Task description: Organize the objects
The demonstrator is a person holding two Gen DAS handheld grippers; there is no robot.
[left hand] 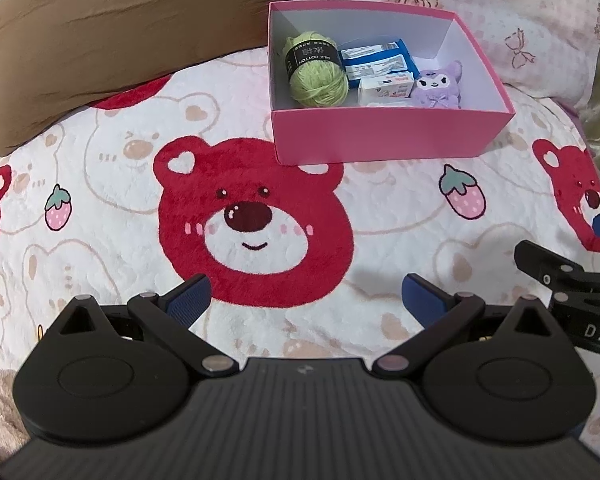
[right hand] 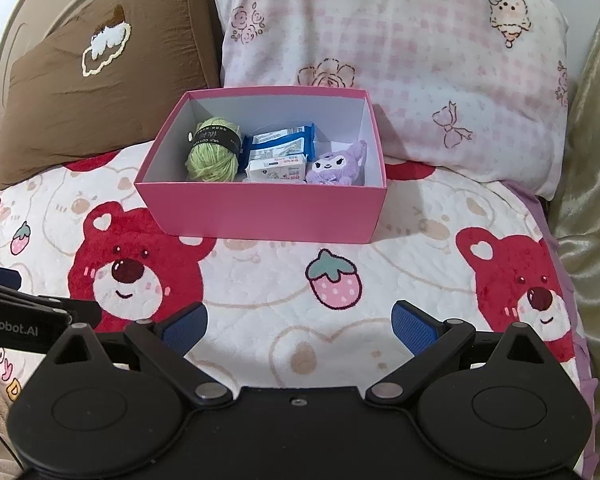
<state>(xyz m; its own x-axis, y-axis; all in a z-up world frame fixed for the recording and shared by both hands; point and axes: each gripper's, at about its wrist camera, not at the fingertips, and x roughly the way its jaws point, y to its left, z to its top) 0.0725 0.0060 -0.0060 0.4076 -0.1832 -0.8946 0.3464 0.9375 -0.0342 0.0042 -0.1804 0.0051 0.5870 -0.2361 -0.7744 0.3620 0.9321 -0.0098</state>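
A pink box (left hand: pixel 380 136) (right hand: pixel 260 212) sits open on the bear-print blanket. Inside it lie a green yarn ball (left hand: pixel 318 70) (right hand: pixel 214 150), a blue packet (left hand: pixel 374 62) (right hand: pixel 280 140), a small white pack (left hand: pixel 386 88) (right hand: pixel 276 168) and a purple plush toy (left hand: pixel 438 86) (right hand: pixel 336 164). My left gripper (left hand: pixel 304 294) is open and empty, low over the blanket, well short of the box. My right gripper (right hand: pixel 300 326) is open and empty, also short of the box. The right gripper shows at the right edge of the left wrist view (left hand: pixel 572 276).
A brown pillow (left hand: pixel 112 36) (right hand: pixel 100 80) lies behind the box on the left and a pink checked pillow (left hand: pixel 480 12) (right hand: pixel 400 60) behind it on the right. A gold fabric (right hand: pixel 592 160) runs down the right side. The blanket (left hand: pixel 100 220) (right hand: pixel 400 272) spreads in front.
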